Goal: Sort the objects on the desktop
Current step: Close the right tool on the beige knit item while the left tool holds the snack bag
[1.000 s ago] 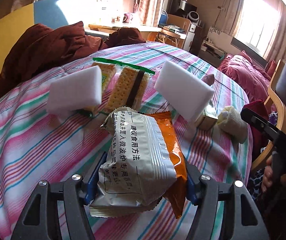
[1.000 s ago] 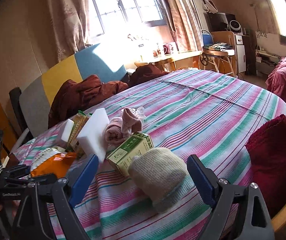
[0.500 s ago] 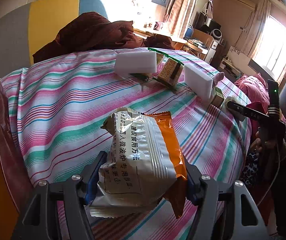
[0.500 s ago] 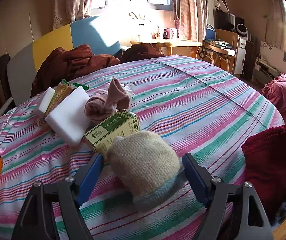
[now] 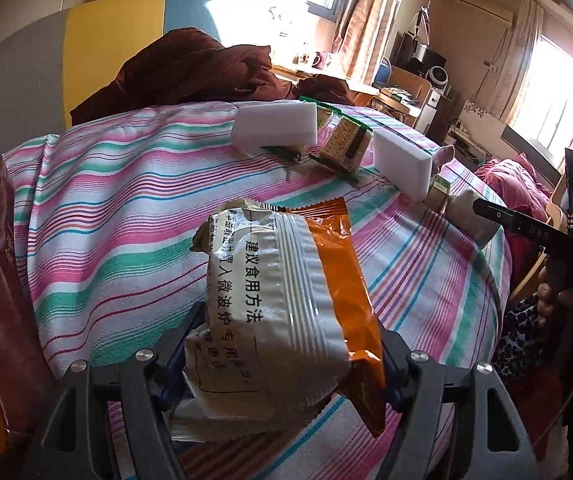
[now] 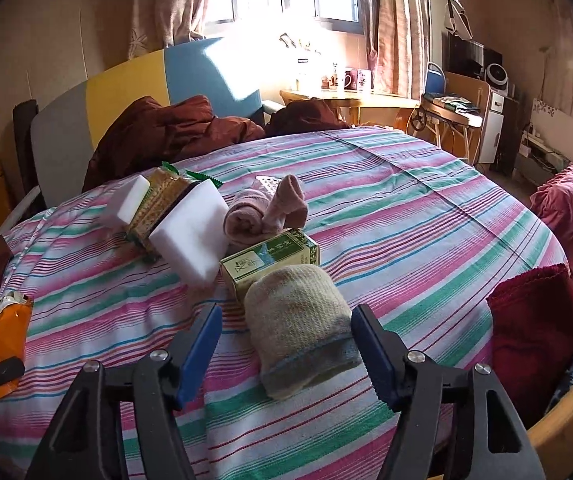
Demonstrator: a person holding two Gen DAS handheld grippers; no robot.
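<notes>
Your left gripper pinches snack packet (carry step); right gripper spread, straddling beige sock. Needs snack drop spot, then squeeze on sock.

Round table under a pink-and-green striped cloth filled mid-frame, on it two white sponge blocks, cracker packet, pink sock, green box, beige sock, dark red cloth lower right.
</notes>
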